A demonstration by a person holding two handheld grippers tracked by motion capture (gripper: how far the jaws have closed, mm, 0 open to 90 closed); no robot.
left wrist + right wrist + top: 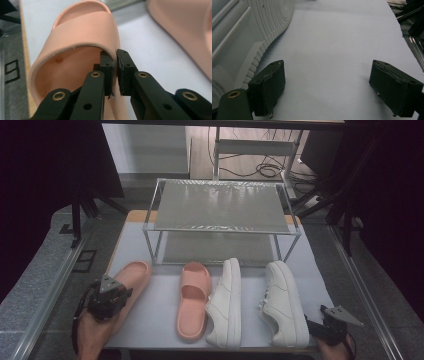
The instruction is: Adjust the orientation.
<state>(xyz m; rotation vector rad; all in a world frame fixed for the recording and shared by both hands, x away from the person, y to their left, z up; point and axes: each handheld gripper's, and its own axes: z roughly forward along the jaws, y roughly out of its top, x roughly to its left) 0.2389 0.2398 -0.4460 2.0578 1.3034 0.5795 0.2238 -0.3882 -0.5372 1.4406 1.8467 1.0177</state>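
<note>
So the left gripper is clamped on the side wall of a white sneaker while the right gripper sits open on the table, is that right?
Not quite. The left gripper is clamped on the strap edge of a pink slide sandal, not a white sneaker; the left gripper view shows this up close. The rest holds: the right gripper sits open over the table, beside a white sneaker.

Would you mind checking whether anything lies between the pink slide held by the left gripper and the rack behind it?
Nothing visible does. The left gripper pinches the pink slide by its strap edge, and bare table lies before the rack.
</note>
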